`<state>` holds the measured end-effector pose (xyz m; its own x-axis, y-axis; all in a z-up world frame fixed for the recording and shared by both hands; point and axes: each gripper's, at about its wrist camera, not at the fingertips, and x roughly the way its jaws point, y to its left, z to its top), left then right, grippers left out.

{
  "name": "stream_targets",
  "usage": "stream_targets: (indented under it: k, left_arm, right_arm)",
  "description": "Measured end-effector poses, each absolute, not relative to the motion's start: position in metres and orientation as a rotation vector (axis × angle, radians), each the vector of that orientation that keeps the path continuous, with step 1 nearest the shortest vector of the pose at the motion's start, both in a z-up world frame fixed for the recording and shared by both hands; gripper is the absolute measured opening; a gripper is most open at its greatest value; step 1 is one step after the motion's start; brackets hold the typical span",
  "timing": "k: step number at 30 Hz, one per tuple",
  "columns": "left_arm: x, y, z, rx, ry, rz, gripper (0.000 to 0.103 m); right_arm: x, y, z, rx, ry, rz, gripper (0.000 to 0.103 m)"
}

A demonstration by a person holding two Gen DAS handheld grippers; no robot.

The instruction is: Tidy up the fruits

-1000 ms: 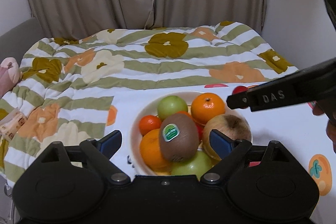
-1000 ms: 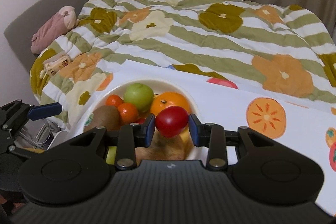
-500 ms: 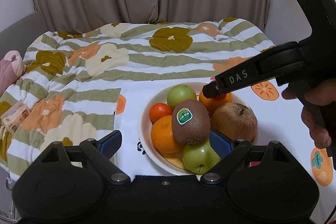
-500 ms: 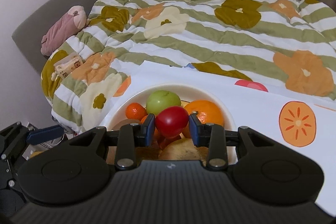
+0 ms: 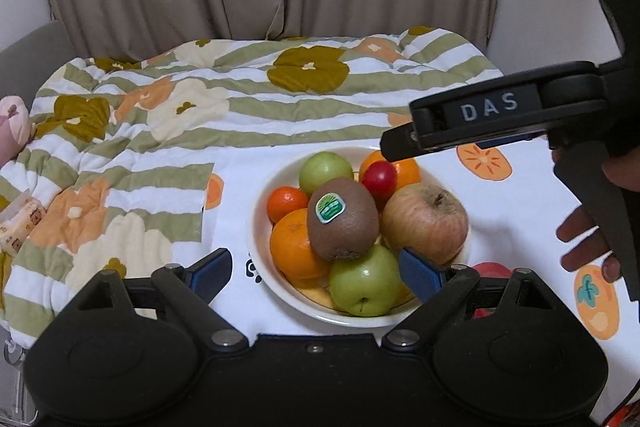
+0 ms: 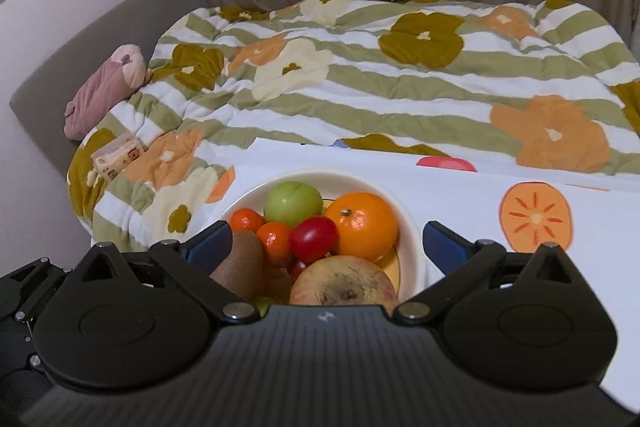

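Now the red plum (image 6: 313, 239) lies between the released right tongs (image 6: 327, 241), left tongs (image 5: 316, 269) released.

Red tomato (image 6: 313, 239) atop fruit in bowl (image 6: 408, 227)

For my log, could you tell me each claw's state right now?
Left claw: open, holding nothing.
Right claw: open, holding nothing.

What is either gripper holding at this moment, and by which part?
Nothing. The right gripper is open above the bowl, the red fruit lying free among the others. The left gripper is open too.
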<state>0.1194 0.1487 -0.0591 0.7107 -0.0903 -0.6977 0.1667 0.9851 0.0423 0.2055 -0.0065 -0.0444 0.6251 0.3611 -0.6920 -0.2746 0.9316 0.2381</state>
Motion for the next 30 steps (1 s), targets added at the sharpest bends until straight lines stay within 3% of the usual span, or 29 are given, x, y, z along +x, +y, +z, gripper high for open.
stream_targets:
  k: [13,18,30]
  left_arm:
    - [0.074,0.1,0.003,0.083,0.684,-0.089,0.093]
    - [0.056,0.079,0.027,0.085,0.659,-0.086,0.103]
    - [0.026,0.056,0.036,0.104,0.678,-0.083,0.103]
  right_arm:
    - [0.128,-0.079,0.029,0.079,0.757,0.289,0.103]
    - [0.094,-0.115,0.052,0.077,0.758,0.212,0.103]
    - [0.024,-0.163,0.047,0.036,0.806,0.059,0.103]
